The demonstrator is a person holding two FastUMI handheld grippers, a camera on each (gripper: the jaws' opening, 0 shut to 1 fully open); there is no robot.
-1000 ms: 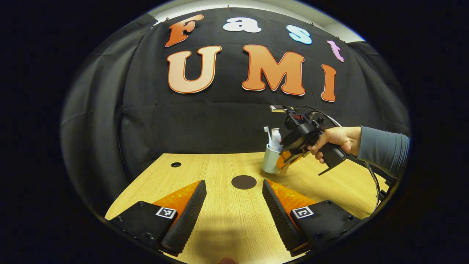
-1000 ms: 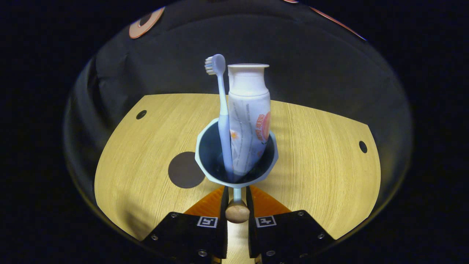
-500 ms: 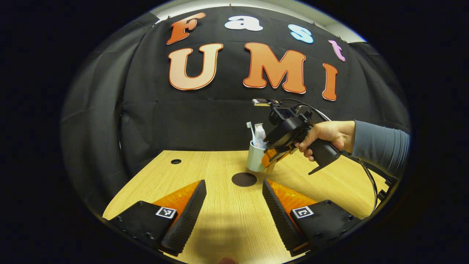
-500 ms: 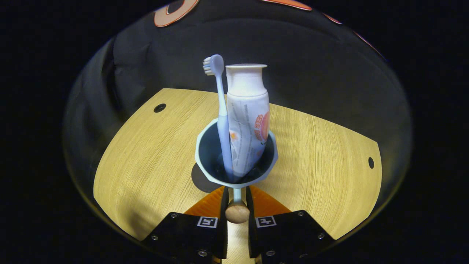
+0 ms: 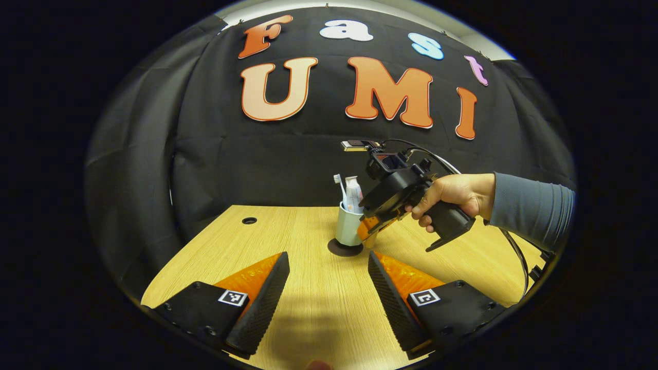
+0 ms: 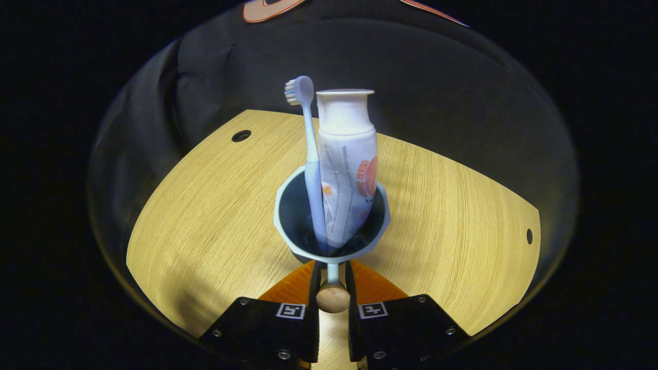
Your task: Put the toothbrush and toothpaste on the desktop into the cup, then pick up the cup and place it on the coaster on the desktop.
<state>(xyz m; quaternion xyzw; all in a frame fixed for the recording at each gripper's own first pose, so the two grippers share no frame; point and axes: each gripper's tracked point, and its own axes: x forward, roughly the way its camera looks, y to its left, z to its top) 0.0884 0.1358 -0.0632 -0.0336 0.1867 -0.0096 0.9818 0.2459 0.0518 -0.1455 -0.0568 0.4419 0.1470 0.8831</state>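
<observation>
Cup (image 6: 331, 226) with toothbrush (image 6: 308, 154) and toothpaste (image 6: 347, 169) hangs by its handle, clamped in my right gripper (image 6: 332, 277), over the coaster (image 5: 343, 248). I'd lower it level, centred, then release. My left gripper (image 5: 329, 288) rests apart, holding nothing.

My desk (image 6: 205, 216) is pale wood-grain laminate, smooth with a low sheen. On it, the cup (image 6: 331, 245) looks like matt plastic, smooth-walled. Inside the cup, the toothbrush (image 6: 310, 154) is smooth plastic and the toothpaste (image 6: 347, 174) a printed, slightly glossy plastic tube. Behind the desk, the booth wall (image 5: 288, 164) is matt, creased cloth.
</observation>
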